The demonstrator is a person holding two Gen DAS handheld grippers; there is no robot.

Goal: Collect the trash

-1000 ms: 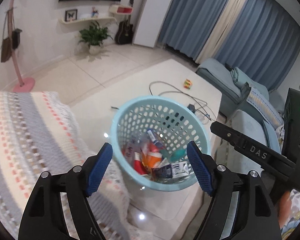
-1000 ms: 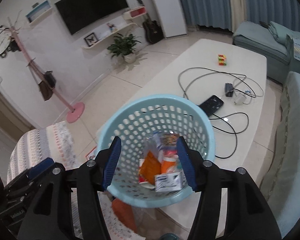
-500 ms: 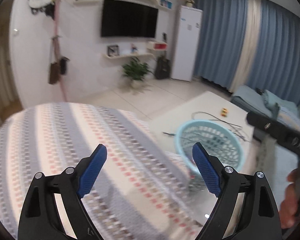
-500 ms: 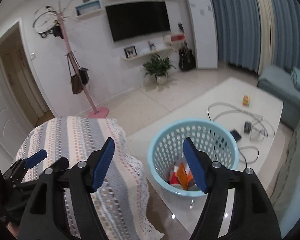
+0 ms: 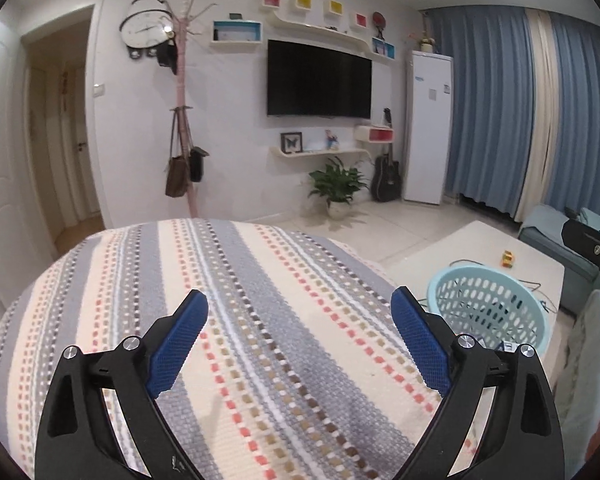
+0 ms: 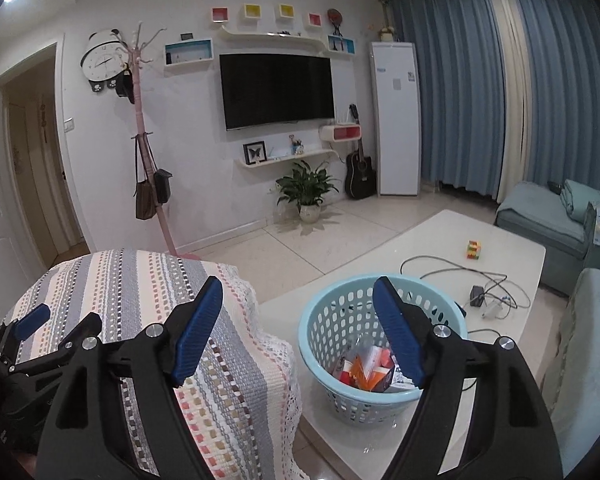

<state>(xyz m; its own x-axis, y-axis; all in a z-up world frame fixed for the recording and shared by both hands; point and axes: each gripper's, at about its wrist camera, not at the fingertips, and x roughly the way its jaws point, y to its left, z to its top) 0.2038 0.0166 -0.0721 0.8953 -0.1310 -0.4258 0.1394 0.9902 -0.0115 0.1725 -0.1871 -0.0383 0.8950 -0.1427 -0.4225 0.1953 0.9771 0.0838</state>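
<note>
The left gripper (image 5: 299,340) hung over the striped cover (image 5: 260,320) with its jaws opening and nothing between them. The right gripper (image 6: 298,330) was likewise opening and empty, its right finger in line with the light-blue basket (image 6: 332,320). The basket stood at the near corner of the white tabletop (image 6: 420,240), just beside the cover, and held the collected trash (image 6: 370,372); cables (image 6: 440,264) lay behind it.

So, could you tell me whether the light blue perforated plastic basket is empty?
Not empty: the basket holds orange and white wrappers at its bottom.
</note>
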